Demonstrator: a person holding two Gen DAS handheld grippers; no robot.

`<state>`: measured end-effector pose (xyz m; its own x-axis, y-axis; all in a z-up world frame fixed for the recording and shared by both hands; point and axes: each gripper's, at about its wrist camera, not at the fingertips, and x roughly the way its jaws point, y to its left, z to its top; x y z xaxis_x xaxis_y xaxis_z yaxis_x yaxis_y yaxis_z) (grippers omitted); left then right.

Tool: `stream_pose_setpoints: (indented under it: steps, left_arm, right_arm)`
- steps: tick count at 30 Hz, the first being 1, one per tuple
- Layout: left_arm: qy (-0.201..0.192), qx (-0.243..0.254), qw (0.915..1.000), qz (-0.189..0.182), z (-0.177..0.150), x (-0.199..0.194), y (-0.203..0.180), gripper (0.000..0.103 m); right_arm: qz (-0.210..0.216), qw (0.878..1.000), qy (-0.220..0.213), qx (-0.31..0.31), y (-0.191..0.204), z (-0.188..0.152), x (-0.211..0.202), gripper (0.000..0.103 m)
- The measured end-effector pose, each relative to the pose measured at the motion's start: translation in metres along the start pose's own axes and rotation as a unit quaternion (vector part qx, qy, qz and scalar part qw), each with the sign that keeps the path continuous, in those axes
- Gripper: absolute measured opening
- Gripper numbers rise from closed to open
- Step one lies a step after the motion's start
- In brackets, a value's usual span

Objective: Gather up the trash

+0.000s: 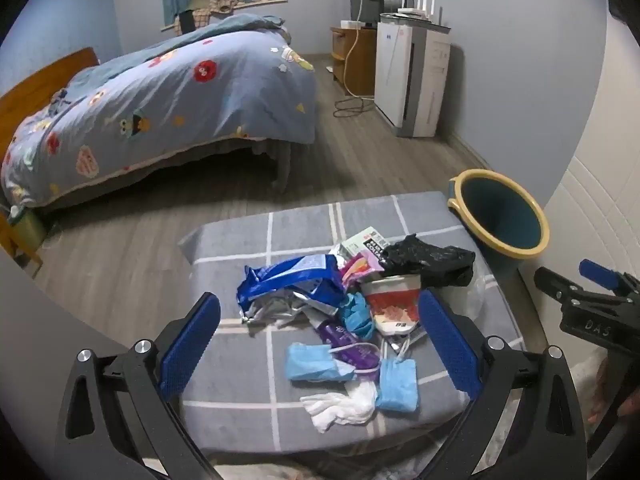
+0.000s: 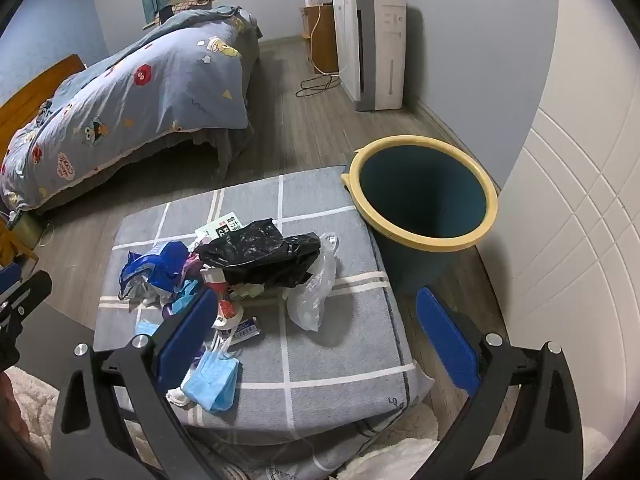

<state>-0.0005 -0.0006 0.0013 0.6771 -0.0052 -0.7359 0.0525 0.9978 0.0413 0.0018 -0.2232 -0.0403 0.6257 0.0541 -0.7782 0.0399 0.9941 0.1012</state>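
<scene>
Left hand-held gripper (image 1: 320,340) is spread wide w/ nothing between its blue pads, hanging over the near side of the trash pile (image 1: 348,312). Right hand-held gripper (image 2: 316,340) is also spread wide, empty, above the surface's right half.

Trash sits in a heap on a grey checked cushion-like surface (image 2: 332,360), mostly on its left/middle part. In the pile: crumpled blue foil bag (image 1: 292,280) at left, black plastic bag (image 2: 260,256) on top toward the back, clear plastic bag (image 2: 316,292) just beside it on the right, red-and-white paper cup (image 1: 394,304) lying tilted, purple wrapper (image 1: 352,344), two blue face masks (image 1: 316,364) at the near edge, white tissue (image 1: 344,404) touching them, small printed box (image 1: 366,240) at the back.

Bin (image 2: 424,196), dark teal w/ yellow rim, stands upright on the wood floor (image 2: 304,136), just beside the surface's far right corner; looks empty inside. Bed (image 1: 160,108) w/ blue patterned duvet is well apart, back left.
</scene>
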Motion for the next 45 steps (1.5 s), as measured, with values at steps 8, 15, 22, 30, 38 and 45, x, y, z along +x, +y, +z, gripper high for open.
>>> stream_pose_setpoints:
  steps: [8, 15, 22, 30, 38, 45]
  left_arm:
    - [0.003, -0.007, 1.0000, -0.006, 0.0000, -0.0003, 0.0021, 0.098]
    - [0.004, -0.006, 1.0000, -0.006, 0.0006, -0.0009, 0.0034, 0.098]
    - [0.006, -0.006, 1.0000, -0.006, -0.0025, 0.0006, 0.0028, 0.098]
    - [0.007, -0.007, 0.9999, -0.007, -0.0042, 0.0015, 0.0029, 0.098]
    - [0.008, -0.006, 0.9999, -0.007, -0.0044, 0.0028, 0.0028, 0.098]
    - [0.010, -0.006, 0.9999, -0.007, -0.0037, 0.0028, 0.0028, 0.098]
  right_arm:
    - [-0.001, 1.000, 0.000, 0.004, -0.0008, -0.0006, 0.0010, 0.098]
    - [-0.002, 1.000, 0.003, 0.000, -0.0002, -0.0035, 0.0048, 0.098]
    - [-0.002, 1.000, 0.006, 0.003, -0.0018, -0.0004, 0.0031, 0.098]
    - [-0.003, 1.000, 0.007, 0.005, -0.0013, -0.0009, 0.0034, 0.098]
    - [-0.003, 1.000, 0.008, 0.004, -0.0007, -0.0017, 0.0040, 0.098]
    - [-0.003, 1.000, 0.009, 0.005, -0.0009, -0.0015, 0.0045, 0.098]
